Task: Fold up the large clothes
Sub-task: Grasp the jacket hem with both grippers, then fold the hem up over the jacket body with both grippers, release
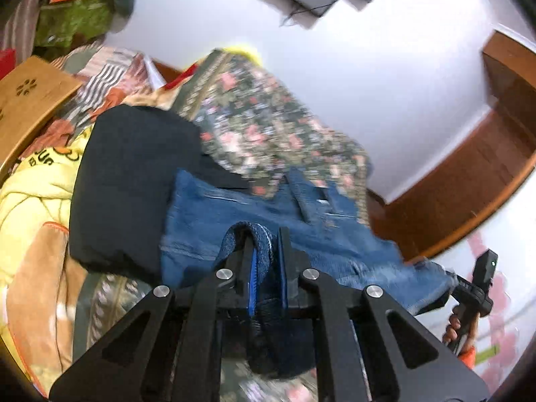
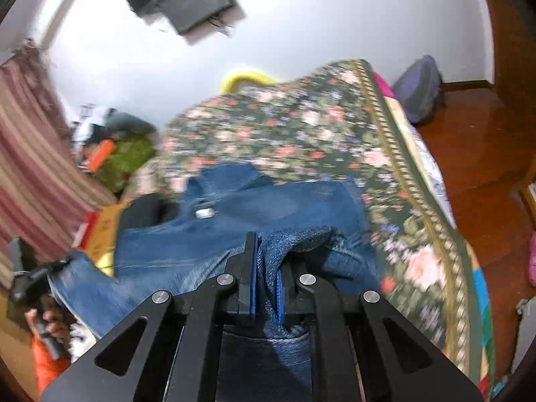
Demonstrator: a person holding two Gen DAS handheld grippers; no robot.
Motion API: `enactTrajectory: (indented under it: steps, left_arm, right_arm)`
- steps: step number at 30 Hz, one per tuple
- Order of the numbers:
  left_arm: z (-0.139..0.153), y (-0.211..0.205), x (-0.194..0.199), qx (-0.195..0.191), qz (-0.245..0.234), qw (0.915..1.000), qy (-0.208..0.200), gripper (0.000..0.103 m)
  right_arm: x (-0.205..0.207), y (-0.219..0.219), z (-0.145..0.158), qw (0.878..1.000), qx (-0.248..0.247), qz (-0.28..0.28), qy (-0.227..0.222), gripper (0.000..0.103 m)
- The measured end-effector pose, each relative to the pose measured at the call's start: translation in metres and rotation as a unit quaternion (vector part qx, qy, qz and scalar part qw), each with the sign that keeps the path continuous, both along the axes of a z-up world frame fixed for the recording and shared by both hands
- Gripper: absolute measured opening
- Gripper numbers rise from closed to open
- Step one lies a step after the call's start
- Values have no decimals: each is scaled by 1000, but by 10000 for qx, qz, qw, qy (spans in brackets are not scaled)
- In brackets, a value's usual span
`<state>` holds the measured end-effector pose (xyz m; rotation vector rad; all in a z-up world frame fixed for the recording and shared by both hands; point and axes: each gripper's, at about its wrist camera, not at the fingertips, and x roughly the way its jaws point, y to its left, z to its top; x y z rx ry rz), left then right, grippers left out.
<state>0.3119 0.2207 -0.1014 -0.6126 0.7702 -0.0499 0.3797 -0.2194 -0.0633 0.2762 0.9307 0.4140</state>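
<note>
A pair of blue jeans (image 1: 254, 214) lies stretched across a bed with a flowered cover (image 1: 261, 117). My left gripper (image 1: 264, 244) is shut on a bunched fold of the denim, which rises between the two fingers. In the right wrist view the same jeans (image 2: 234, 214) spread away from me, a metal button showing near the waist. My right gripper (image 2: 268, 261) is shut on another fold of that denim. The jeans hang between the two grips, lifted off the flowered cover (image 2: 301, 127). Both pictures are blurred by motion.
A folded black garment (image 1: 134, 181) and a yellow garment (image 1: 37, 194) lie left of the jeans. Striped bedding and a wooden board (image 1: 30, 100) are behind them. Wooden floor (image 2: 469, 154) runs along the bed's right edge, with a grey backpack (image 2: 418, 90) on it. The other gripper and hand (image 1: 469, 298) show at right.
</note>
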Motion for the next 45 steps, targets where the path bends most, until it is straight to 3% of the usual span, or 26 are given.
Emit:
enactTrajectory:
  steps: [4, 7, 9, 14, 16, 18, 21, 25, 32, 41, 45]
  left_arm:
    - [-53, 6, 40, 123, 61, 9982, 588, 9]
    - [-82, 5, 54, 277, 31, 9953, 932, 9]
    - [-88, 3, 52, 360, 19, 9950, 934, 10]
    - [-71, -16, 44, 1104, -197, 9878, 1080, 12]
    - [-65, -22, 43, 1287, -334, 9845, 1142, 27]
    - [-56, -30, 38, 1366, -526, 9828, 1122, 52]
    - [-38, -49, 26, 2026, -681, 9714, 1036, 58]
    - [-24, -71, 5, 2563, -835, 9586, 920, 59]
    - [-30, -89, -22, 2589, -1023, 9554, 984, 65]
    - [-60, -101, -32, 2598, -1240, 9489, 1292, 66]
    - [-69, -103, -25, 2773, -1219, 9435, 1340, 66]
  right_arm:
    - [29, 2, -41, 9990, -165, -29, 426, 7]
    - [31, 6, -51, 9988, -339, 68, 342, 7]
    - [25, 7, -48, 9986, -439, 140, 248, 8]
    - [16, 9, -36, 9963, -685, 422, 297, 15]
    - [12, 10, -32, 9957, -752, 462, 272, 18]
    - [5, 9, -27, 9951, -864, 431, 213, 23]
    - [-9, 6, -17, 9944, -993, 369, 56, 36]
    - [-29, 3, -5, 9931, -1110, 351, -111, 39]
    - [-65, 9, 1, 9879, -1371, 669, -277, 39]
    - [-81, 38, -34, 9799, -1555, 1249, 49, 40]
    - [-76, 55, -46, 9763, -1575, 1473, 169, 40]
